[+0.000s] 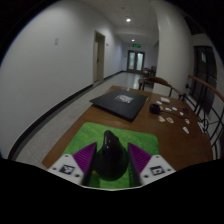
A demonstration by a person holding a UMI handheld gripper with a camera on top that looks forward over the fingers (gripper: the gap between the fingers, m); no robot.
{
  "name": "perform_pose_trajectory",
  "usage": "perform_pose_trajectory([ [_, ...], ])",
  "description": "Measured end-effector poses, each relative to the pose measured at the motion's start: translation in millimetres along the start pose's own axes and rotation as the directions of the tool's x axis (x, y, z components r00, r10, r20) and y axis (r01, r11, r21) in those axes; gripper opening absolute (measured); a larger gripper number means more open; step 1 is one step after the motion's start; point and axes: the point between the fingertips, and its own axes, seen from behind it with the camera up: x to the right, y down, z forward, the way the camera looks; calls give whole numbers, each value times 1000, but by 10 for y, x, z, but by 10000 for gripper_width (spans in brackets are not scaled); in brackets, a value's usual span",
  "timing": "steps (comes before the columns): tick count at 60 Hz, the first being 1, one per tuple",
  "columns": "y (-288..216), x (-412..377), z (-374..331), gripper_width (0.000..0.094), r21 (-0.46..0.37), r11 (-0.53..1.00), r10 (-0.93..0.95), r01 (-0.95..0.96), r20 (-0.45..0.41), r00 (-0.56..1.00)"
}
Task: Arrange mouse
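Note:
A black mouse stands between my two fingers, and both purple pads press on its sides. My gripper is shut on it and holds it over a green mat that lies on the near end of a brown wooden table. The mouse's lower part is hidden by the fingers.
A closed dark laptop lies on the table beyond the mat. Small white items and a dark object lie to its right. A railing runs on the right. A corridor with doors stretches ahead.

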Motion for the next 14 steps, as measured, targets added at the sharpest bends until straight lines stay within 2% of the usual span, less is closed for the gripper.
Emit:
perform_pose_trajectory([
  [5,37,-49,-176,874,-4,1000,-14,14,61,998],
  [7,64,-49,-265,840,-4,1000,-17,17,77,997],
  [14,193,59,-657,851,3,999,-49,49,117,992],
])
